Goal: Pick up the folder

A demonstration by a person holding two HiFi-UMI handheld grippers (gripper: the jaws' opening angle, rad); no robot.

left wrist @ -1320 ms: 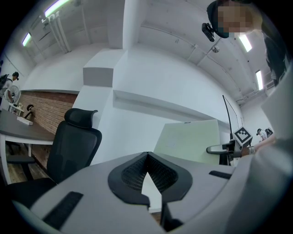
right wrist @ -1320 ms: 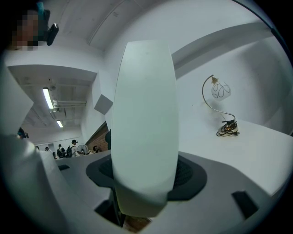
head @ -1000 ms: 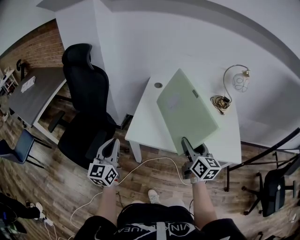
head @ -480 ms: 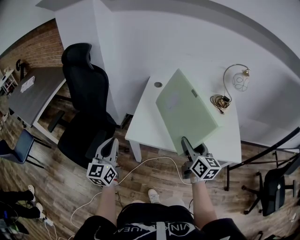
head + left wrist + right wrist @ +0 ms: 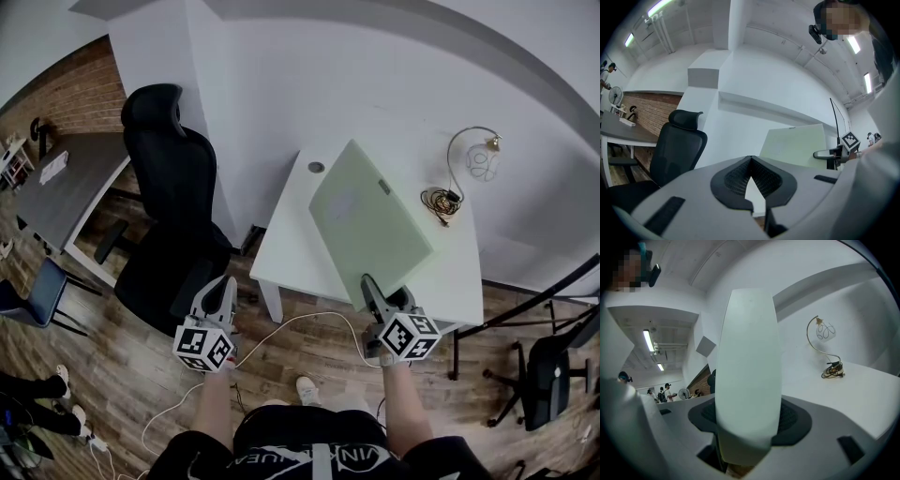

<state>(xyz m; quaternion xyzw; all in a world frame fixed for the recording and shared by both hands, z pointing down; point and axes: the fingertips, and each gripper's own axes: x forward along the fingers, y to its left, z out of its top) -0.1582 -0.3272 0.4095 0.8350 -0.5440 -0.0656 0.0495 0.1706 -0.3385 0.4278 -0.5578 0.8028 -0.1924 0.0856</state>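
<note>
Right claw (image 5: 380, 291) tight on the pale green folder (image 5: 370, 220) over the white desk (image 5: 286, 248) (left claw (image 5: 225, 286) together, empty).

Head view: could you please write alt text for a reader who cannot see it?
The right gripper holds a pale green folder by its near edge, tilted above a white desk with a lamp. The left gripper hangs empty near a black office chair.

White table (image 5: 286, 246), small lamp (image 5: 484, 163), coiled cord (image 5: 437, 203)
</note>
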